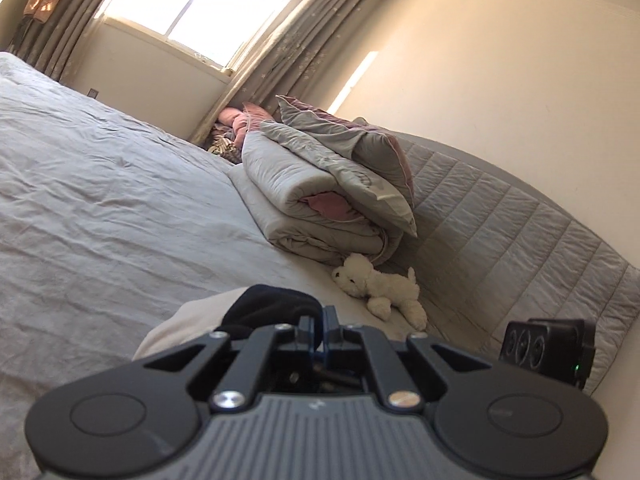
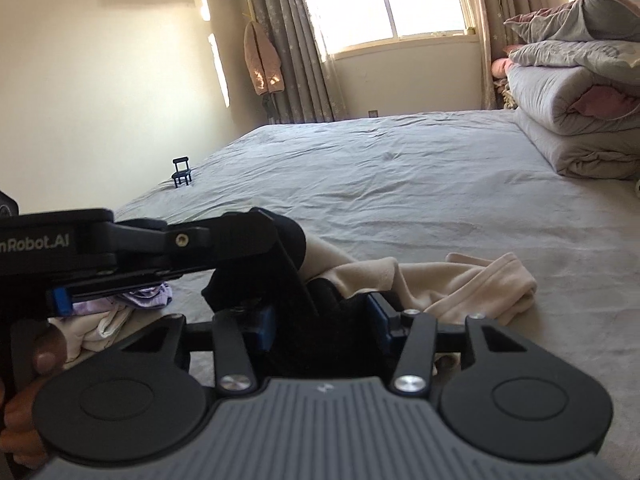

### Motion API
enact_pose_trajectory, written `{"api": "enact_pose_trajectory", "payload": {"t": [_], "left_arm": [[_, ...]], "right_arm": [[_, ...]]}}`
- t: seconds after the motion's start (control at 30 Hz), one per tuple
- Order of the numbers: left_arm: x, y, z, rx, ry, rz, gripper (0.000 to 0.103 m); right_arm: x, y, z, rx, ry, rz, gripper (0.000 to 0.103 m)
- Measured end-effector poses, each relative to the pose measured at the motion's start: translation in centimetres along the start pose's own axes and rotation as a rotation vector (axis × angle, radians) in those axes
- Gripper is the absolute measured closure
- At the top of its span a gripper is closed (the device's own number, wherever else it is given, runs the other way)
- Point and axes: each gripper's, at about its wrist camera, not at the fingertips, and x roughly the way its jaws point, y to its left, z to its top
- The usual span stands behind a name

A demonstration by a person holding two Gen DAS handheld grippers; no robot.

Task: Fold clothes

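Left gripper (image 2: 280,248) pinched shut on black garment (image 2: 296,240), frame centre, above grey bed (image 2: 400,168). Right gripper (image 2: 320,316) part-open around the same cloth; grip unclear. Beige garment (image 2: 460,280) lies lower right.

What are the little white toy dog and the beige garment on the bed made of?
The white toy dog looks like fluffy plush: fuzzy, matte pile. The beige garment seems a soft knit, perhaps cotton: it drapes limply, with a ribbed hem.

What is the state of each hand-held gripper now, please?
Left hand-held gripper: closed on the black garment.
Right hand-held gripper: partly open around black fabric; grip cannot be told.
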Motion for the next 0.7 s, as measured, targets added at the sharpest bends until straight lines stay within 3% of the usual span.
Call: {"api": "enact_pose_trajectory", "payload": {"t": [0.03,0.07,0.13,0.17,0.2,0.27,0.3,0.7], "left_arm": [[0.1,0.0,-0.1,0.007,0.002,0.001,0.099],[0.2,0.0,-0.2,0.014,0.003,0.001,0.099],[0.1,-0.2,-0.2,0.029,0.006,-0.005,0.095],[0.0,-0.4,-0.2,0.045,0.002,0.004,0.085],[-0.1,-0.5,-0.3,0.064,-0.002,0.013,0.066],[-0.3,-0.6,-0.4,0.102,-0.007,0.050,0.044],[-0.3,-0.6,-0.5,0.119,-0.005,0.068,0.040],[3.7,1.0,-3.2,0.312,0.195,0.247,0.026]], "right_arm": [[0.1,0.0,0.2,-0.009,-0.009,-0.006,0.078],[0.2,-0.1,0.3,-0.012,-0.016,-0.010,0.087],[0.4,-0.8,0.7,0.007,-0.025,-0.042,0.093],[0.5,-1.4,0.8,0.024,-0.030,-0.065,0.094],[0.7,-2.2,0.9,0.051,-0.032,-0.088,0.095],[0.7,-3.9,1.0,0.095,-0.037,-0.132,0.095],[0.7,-4.7,1.0,0.117,-0.039,-0.154,0.095],[-1.8,-10.6,0.7,0.203,-0.041,-0.387,0.097]]}}
